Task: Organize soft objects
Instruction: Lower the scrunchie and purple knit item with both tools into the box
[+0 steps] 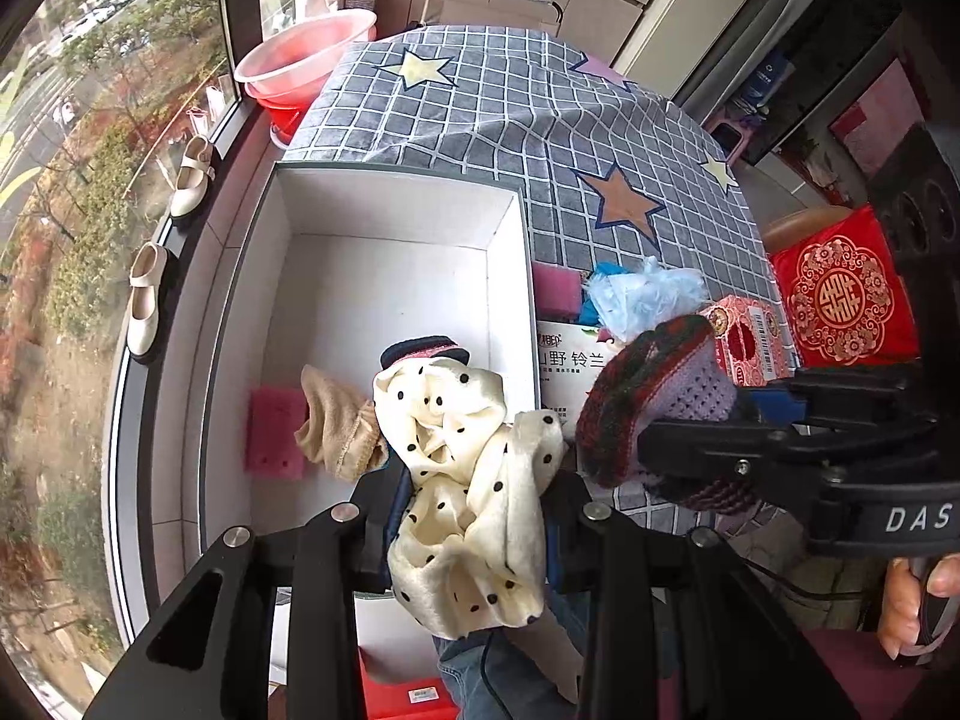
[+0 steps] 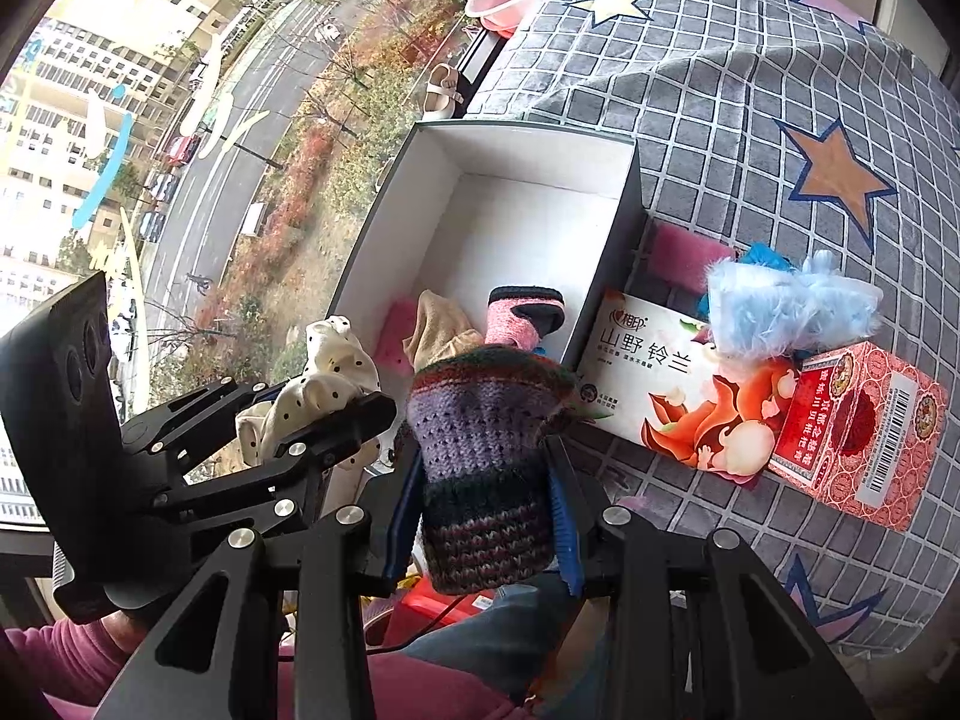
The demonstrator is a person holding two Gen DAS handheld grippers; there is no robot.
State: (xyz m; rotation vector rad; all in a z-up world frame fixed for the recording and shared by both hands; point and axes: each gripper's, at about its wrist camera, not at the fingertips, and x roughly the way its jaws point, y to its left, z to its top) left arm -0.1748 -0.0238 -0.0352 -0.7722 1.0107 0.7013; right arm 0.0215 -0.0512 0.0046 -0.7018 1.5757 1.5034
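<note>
Left wrist view: left gripper (image 1: 474, 516) clamps polka-dot scarf (image 1: 468, 480), right gripper (image 2: 486, 480) clamps knitted hat (image 2: 480, 438); trailing folds may snag white box (image 1: 510, 276) rim.

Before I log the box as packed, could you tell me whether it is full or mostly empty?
Mostly empty: the white box shows bare floor, holding only a pink sponge, a beige sock and a pink-and-navy sock at its near end.

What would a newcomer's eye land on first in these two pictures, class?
Probably the two loaded grippers in front: the left gripper clamps a cream polka-dot cloth, the right gripper a striped knitted piece. Behind them, a white-lined box sits open on the grey checked, star-patterned tablecloth.
</note>
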